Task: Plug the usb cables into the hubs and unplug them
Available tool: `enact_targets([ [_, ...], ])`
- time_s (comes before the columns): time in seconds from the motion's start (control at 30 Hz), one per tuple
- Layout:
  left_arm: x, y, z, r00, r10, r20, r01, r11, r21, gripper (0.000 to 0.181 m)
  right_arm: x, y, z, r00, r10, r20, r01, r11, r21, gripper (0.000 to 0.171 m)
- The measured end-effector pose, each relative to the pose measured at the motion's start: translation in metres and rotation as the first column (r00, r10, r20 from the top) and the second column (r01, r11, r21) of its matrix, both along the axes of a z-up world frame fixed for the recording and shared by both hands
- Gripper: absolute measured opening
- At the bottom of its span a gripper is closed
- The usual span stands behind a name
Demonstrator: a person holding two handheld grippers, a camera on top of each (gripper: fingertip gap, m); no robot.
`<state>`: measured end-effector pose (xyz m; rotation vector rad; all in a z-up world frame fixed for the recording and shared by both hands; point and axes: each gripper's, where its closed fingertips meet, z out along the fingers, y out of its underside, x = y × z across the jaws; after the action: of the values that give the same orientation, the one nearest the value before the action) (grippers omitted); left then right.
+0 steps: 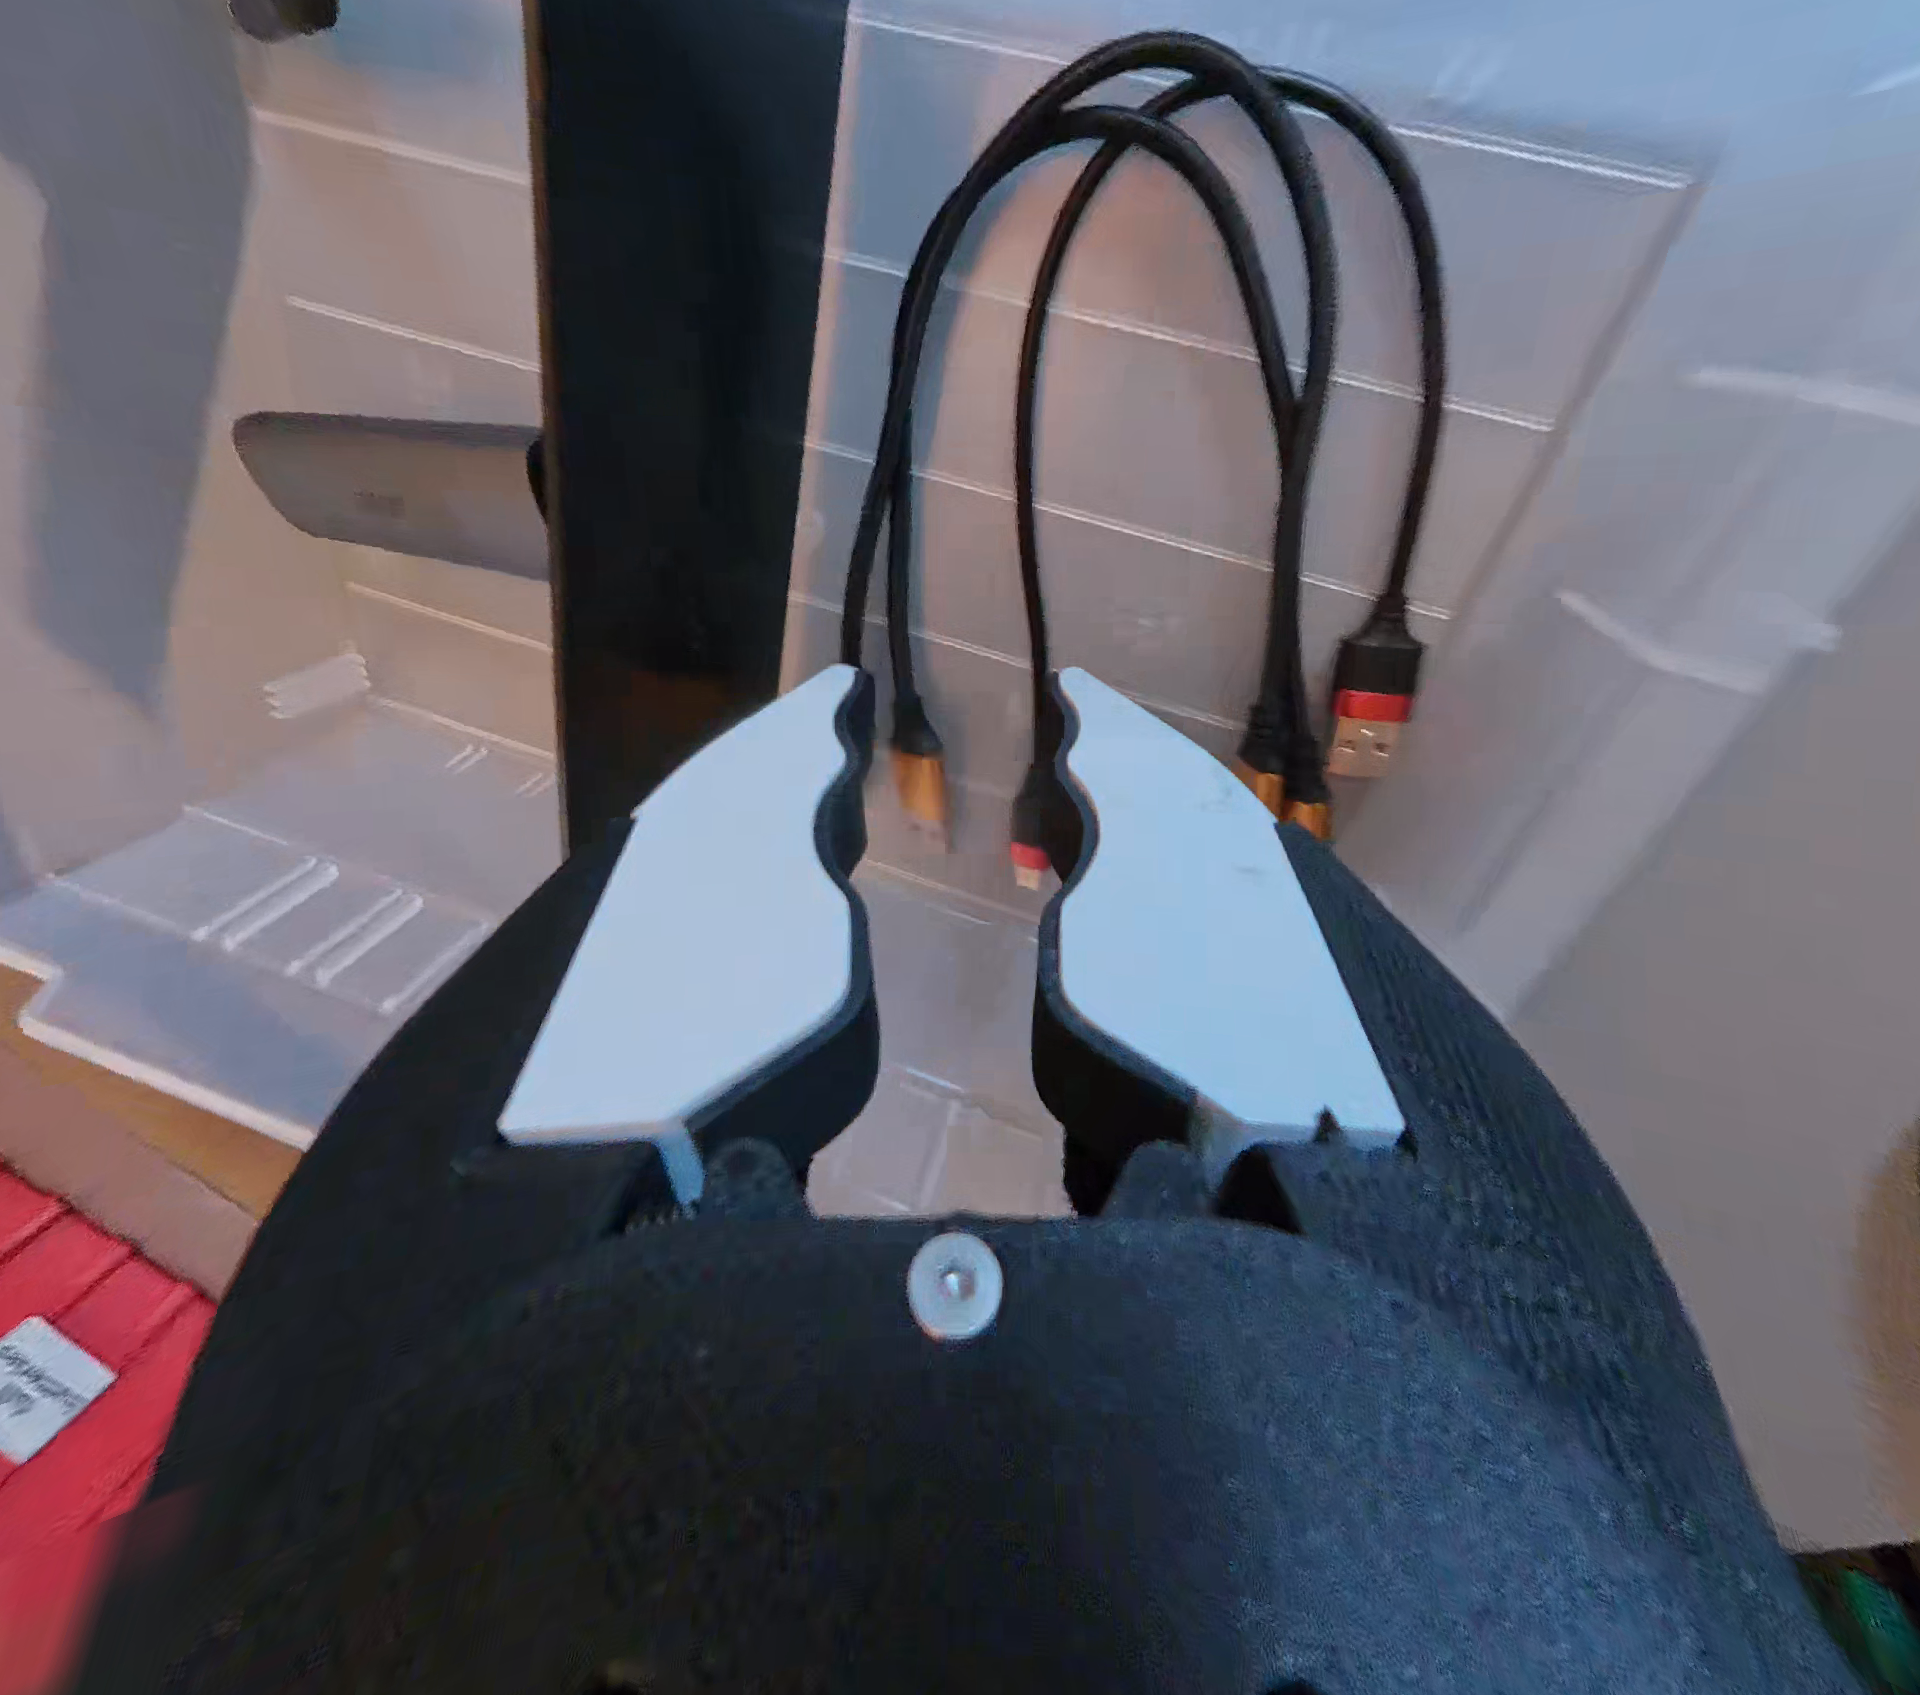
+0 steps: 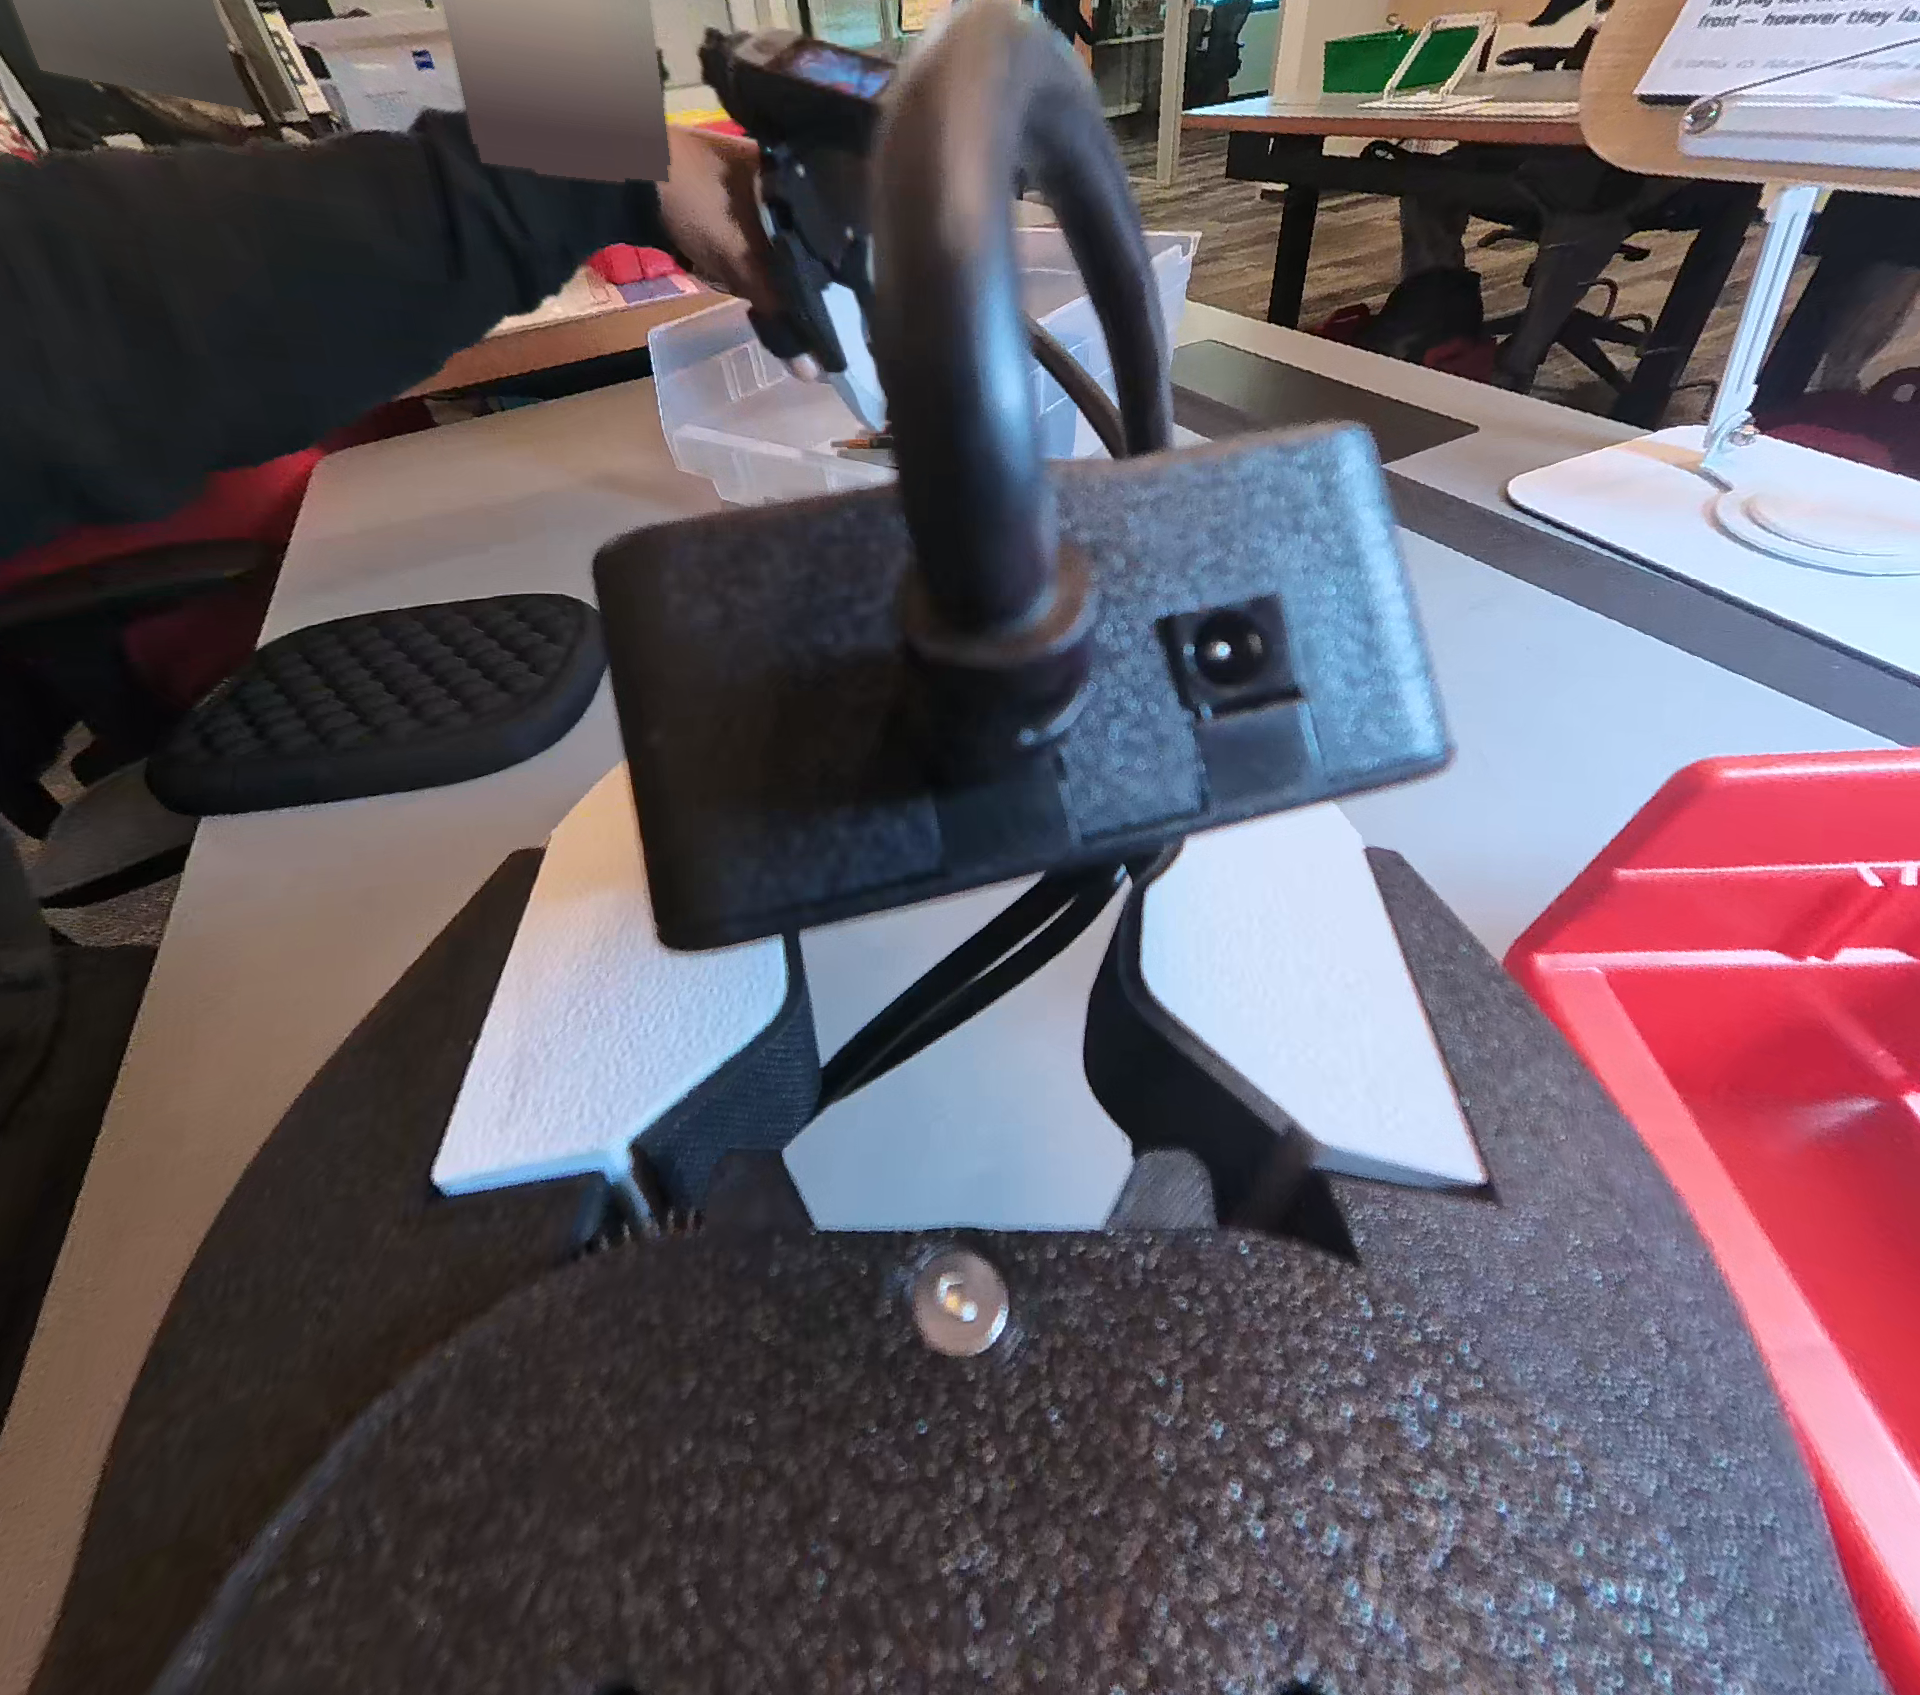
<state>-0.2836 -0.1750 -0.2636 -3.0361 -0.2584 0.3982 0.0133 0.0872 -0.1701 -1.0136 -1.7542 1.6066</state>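
My left gripper (image 1: 956, 752) hovers spread over loose cables; my right gripper (image 2: 961, 907) carries a black hub.

Lower centre of the left view, nothing sits between the parted fingers; black USB cables (image 1: 1226, 211) loop above them in a clear bin (image 1: 1351, 419), plugs beside the tips. Centre of the right view, the fingers clamp the black hub (image 2: 1039, 669), its thick cord (image 2: 966, 274) arching upward.

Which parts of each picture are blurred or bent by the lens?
Left wrist view: the bin walls and black divider curve from the wide lens; the edges smear, the cables stay fairly sharp. Right wrist view: the hub's cord is soft, the hub slightly blurred.
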Motion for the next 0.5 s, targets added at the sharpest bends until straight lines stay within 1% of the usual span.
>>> enact_targets([
  [0.07, -0.006, 0.008, -0.002, 0.999, -0.031, -0.013, 0.031, 0.999, 0.009, 0.03, 0.0, 0.001, -0.001, 1.0, -0.003, 0.004, 0.003, 1.0, 0.0, 0.063],
  [0.13, -0.015, 0.022, -0.001, 0.996, -0.064, -0.064, 0.066, 0.997, 0.029, 0.029, -0.002, 0.002, -0.003, 1.0, -0.003, 0.009, 0.003, 1.0, -0.002, 0.063],
  [0.2, -0.015, 0.037, -0.002, 0.985, -0.147, -0.093, 0.15, 0.988, 0.025, 0.029, -0.002, 0.002, -0.005, 1.0, 0.001, 0.02, -0.001, 1.0, -0.006, 0.063],
  [0.27, -0.018, 0.049, -0.002, 0.96, -0.239, -0.148, 0.237, 0.971, -0.026, 0.029, -0.003, 0.001, -0.008, 1.0, 0.004, 0.029, -0.004, 1.0, -0.005, 0.063],
  [0.33, -0.023, 0.056, -0.005, 0.928, -0.323, -0.189, 0.305, 0.945, -0.117, 0.029, -0.003, 0.001, -0.01, 0.999, 0.004, 0.035, -0.004, 1.0, -0.004, 0.064],
  [0.37, -0.025, 0.057, -0.006, 0.913, -0.356, -0.197, 0.328, 0.931, -0.163, 0.025, -0.003, 0.001, -0.01, 0.999, 0.004, 0.037, -0.004, 1.0, -0.005, 0.063],
  [0.43, -0.023, 0.059, -0.013, 0.906, -0.395, -0.154, 0.359, 0.907, -0.22, 0.024, -0.003, 0.002, -0.011, 0.999, 0.007, 0.04, -0.006, 1.0, -0.013, 0.063],
  [0.5, -0.021, 0.057, -0.021, 0.899, -0.426, -0.1, 0.387, 0.881, -0.272, 0.019, -0.003, 0.003, -0.011, 0.999, 0.006, 0.043, -0.006, 1.0, -0.02, 0.063],
])
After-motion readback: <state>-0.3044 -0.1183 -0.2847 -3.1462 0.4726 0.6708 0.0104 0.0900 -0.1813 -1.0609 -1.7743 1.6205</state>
